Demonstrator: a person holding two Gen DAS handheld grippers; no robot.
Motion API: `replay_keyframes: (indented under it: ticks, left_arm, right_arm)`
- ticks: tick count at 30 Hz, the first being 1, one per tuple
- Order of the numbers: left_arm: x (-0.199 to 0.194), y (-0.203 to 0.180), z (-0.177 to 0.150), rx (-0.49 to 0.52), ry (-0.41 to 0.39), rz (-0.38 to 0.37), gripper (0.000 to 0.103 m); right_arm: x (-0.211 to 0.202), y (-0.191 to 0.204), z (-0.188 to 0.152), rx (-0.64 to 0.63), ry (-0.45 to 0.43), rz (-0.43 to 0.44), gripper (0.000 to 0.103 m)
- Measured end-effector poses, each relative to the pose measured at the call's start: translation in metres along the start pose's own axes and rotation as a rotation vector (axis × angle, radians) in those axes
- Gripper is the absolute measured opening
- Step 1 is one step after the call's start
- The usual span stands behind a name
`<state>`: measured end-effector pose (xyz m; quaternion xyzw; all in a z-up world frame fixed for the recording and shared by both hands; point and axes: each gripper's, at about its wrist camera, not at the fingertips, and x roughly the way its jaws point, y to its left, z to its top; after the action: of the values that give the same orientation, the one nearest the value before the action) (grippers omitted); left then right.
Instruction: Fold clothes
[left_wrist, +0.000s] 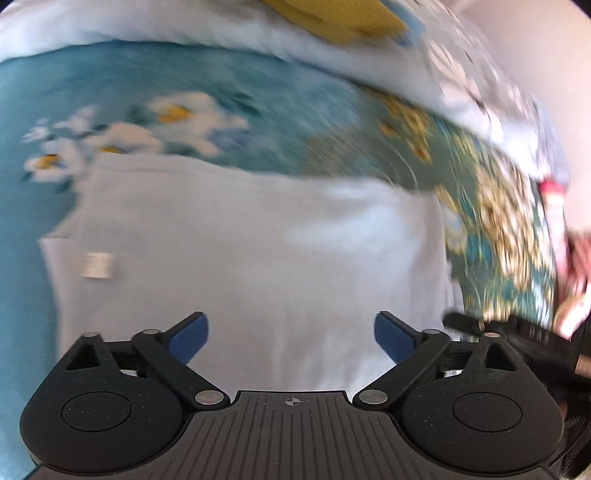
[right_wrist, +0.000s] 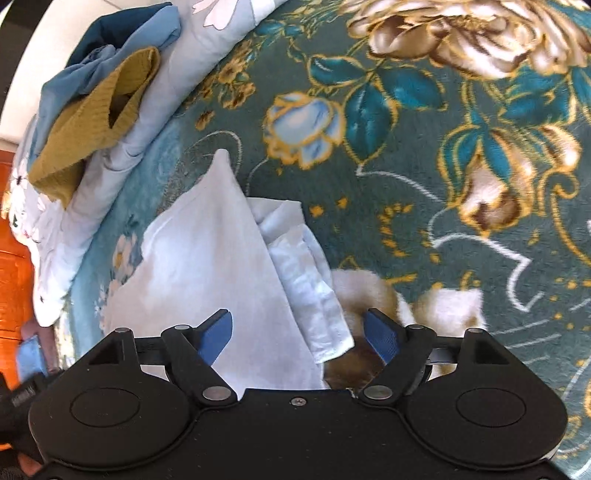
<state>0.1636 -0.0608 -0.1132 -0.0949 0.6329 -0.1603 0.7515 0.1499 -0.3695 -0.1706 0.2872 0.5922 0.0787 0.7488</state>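
Note:
A pale white garment lies folded flat on a teal floral bedspread, with a small label near its left edge. My left gripper hovers open over the garment's near part, nothing between its blue pads. The left wrist view is blurred by motion. In the right wrist view the same garment shows a layered, folded edge at its right side. My right gripper is open, its blue fingers astride that edge's near corner.
A mustard knitted piece and light blue cloth lie on a pale floral quilt at the far left. The teal blanket with gold flowers spreads to the right. An orange wooden surface shows at the left edge.

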Motion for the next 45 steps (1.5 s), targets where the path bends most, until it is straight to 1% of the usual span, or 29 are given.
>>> replay_keyframes:
  ticks: [1, 2, 3, 4, 5, 6, 7, 8, 9, 10, 11, 12, 15, 18, 20, 21, 24, 25, 29, 31, 34, 36, 39, 42, 45]
  left_arm:
    - [0.006, -0.007, -0.002, 0.026, 0.021, -0.005, 0.078]
    - [0.011, -0.012, -0.003, 0.047, 0.036, -0.005, 0.072]
    - [0.017, -0.016, -0.004, 0.060, 0.049, -0.003, 0.059]
    - [0.022, -0.017, -0.004, 0.059, 0.064, -0.004, 0.052]
    - [0.026, -0.019, -0.004, 0.059, 0.078, -0.006, 0.048]
    - [0.031, -0.020, -0.004, 0.057, 0.090, -0.007, 0.039]
    - [0.034, -0.020, -0.003, 0.053, 0.095, -0.005, 0.036]
    - [0.037, -0.020, -0.003, 0.049, 0.100, -0.003, 0.036]
    - [0.040, -0.019, -0.002, 0.047, 0.105, 0.000, 0.033]
    - [0.043, -0.018, -0.001, 0.044, 0.111, 0.003, 0.033]
    - [0.046, -0.017, 0.000, 0.042, 0.116, 0.006, 0.032]
    - [0.049, -0.016, 0.001, 0.042, 0.122, 0.010, 0.032]
    - [0.053, -0.020, 0.005, 0.072, 0.144, 0.028, 0.032]
    - [0.046, -0.021, 0.008, 0.075, 0.156, 0.018, 0.032]
    - [0.030, -0.008, 0.007, 0.011, 0.127, -0.014, 0.036]
    - [0.021, 0.000, 0.006, -0.023, 0.109, -0.028, 0.042]
    - [-0.011, 0.030, -0.001, -0.124, 0.044, -0.050, 0.050]
    - [-0.022, 0.043, -0.004, -0.159, 0.023, -0.048, 0.054]
    - [-0.060, 0.095, -0.022, -0.283, -0.029, -0.015, 0.057]
    - [-0.078, 0.125, -0.032, -0.347, -0.049, 0.006, 0.062]
    - [-0.100, 0.159, -0.047, -0.425, -0.080, 0.021, 0.064]
    - [-0.108, 0.173, -0.056, -0.451, -0.086, 0.022, 0.067]
    - [-0.120, 0.195, -0.070, -0.490, -0.094, 0.024, 0.067]
    - [-0.132, 0.216, -0.084, -0.529, -0.103, 0.026, 0.069]
    - [-0.141, 0.234, -0.094, -0.556, -0.107, 0.023, 0.069]
  right_arm:
    - [0.001, 0.000, 0.000, 0.001, 0.003, 0.013, 0.080]
    - [0.002, -0.001, 0.000, 0.004, 0.005, 0.028, 0.078]
    - [0.003, -0.002, 0.000, 0.011, 0.008, 0.042, 0.073]
    - [0.005, -0.003, 0.000, 0.021, 0.012, 0.051, 0.070]
    - [0.006, -0.004, 0.000, 0.030, 0.015, 0.060, 0.061]
    - [0.007, -0.006, 0.000, 0.038, 0.017, 0.064, 0.054]
    - [0.009, -0.007, 0.000, 0.047, 0.018, 0.063, 0.051]
    - [0.009, -0.008, -0.001, 0.056, 0.018, 0.059, 0.044]
    - [0.010, -0.009, -0.001, 0.064, 0.020, 0.054, 0.031]
    - [0.011, -0.010, 0.000, 0.070, 0.026, 0.046, 0.023]
    - [0.012, -0.009, 0.000, 0.072, 0.033, 0.045, 0.014]
    - [0.012, -0.008, 0.000, 0.066, 0.036, 0.045, 0.012]
    - [0.007, 0.005, -0.001, 0.011, 0.029, 0.020, 0.011]
    - [-0.001, 0.017, -0.002, -0.022, 0.014, 0.002, 0.011]
    - [-0.007, 0.026, -0.003, -0.033, 0.001, -0.008, 0.011]
    - [-0.012, 0.032, -0.004, -0.044, -0.006, -0.010, 0.011]
    - [-0.025, 0.058, -0.010, -0.102, -0.021, -0.020, 0.011]
    - [-0.029, 0.069, -0.012, -0.126, -0.023, -0.023, 0.011]
    - [-0.038, 0.117, -0.027, -0.238, -0.024, -0.028, 0.010]
    - [-0.036, 0.142, -0.038, -0.295, -0.018, -0.031, 0.010]
    - [-0.025, 0.181, -0.055, -0.375, -0.001, -0.038, 0.010]
    - [-0.012, 0.207, -0.066, -0.407, 0.018, -0.029, 0.010]
    - [0.015, 0.243, -0.084, -0.456, 0.053, -0.029, 0.010]
    - [0.053, 0.274, -0.101, -0.479, 0.102, -0.054, 0.010]
    - [0.088, 0.298, -0.117, -0.498, 0.139, -0.102, 0.010]
